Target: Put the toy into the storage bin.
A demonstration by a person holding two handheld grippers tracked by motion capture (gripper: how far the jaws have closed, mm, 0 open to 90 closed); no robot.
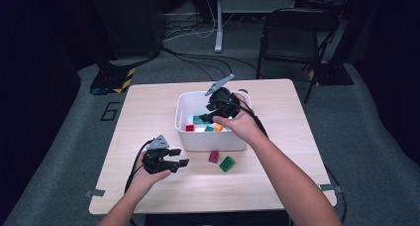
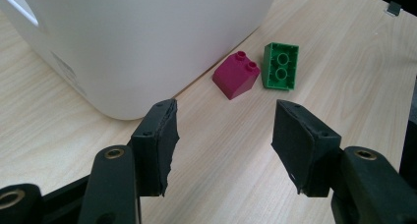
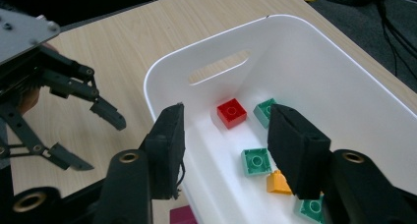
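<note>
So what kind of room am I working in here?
Probably a lab or recording studio, not a home: a small wooden table stands alone on grey carpet, cables trail across the floor, there is hazard-striped tape, and a folding chair sits against dark surroundings.

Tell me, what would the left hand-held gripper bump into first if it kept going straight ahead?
Probably the magenta brick on the table; the left hand-held gripper points just beside the white bin, though depth is hard to judge.
</note>
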